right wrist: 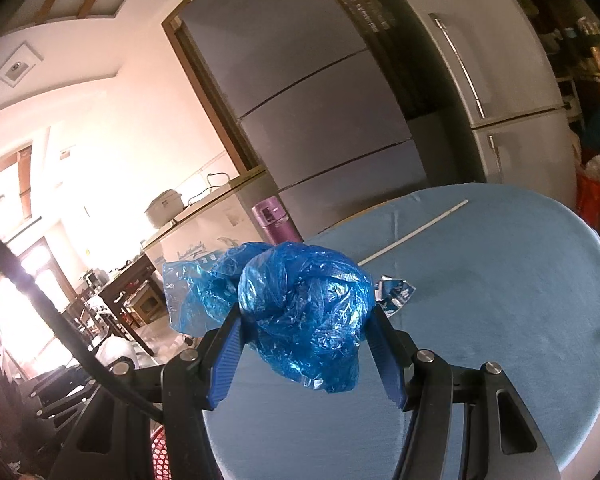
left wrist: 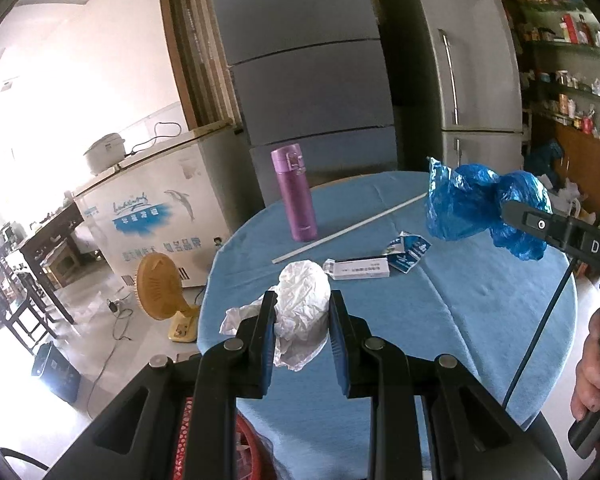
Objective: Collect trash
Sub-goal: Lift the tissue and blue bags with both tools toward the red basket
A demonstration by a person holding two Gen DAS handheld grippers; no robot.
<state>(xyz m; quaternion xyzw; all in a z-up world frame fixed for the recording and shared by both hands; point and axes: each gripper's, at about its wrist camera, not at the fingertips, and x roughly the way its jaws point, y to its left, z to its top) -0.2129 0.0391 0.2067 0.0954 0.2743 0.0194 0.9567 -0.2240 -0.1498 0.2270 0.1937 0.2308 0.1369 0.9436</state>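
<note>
Plastic like this weighs almost nothing, crushes softly and slides easily, so each wad wants pinching through its bulk: the left gripper (left wrist: 303, 322) clamps the white bag (left wrist: 303, 300) and the right gripper (right wrist: 306, 354) the blue bag (right wrist: 304, 312), both clear above the table (left wrist: 480, 300)

Your left side blown out by daylight glare; right shelves (left wrist: 572, 52) dim. Fisheye bends edges, black vignette corners. Centre sharp, bench (left wrist: 480, 312) evenly lit.

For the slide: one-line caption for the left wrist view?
Left gripper clamps crumpled white plastic bag above blue-clothed round table.
</note>
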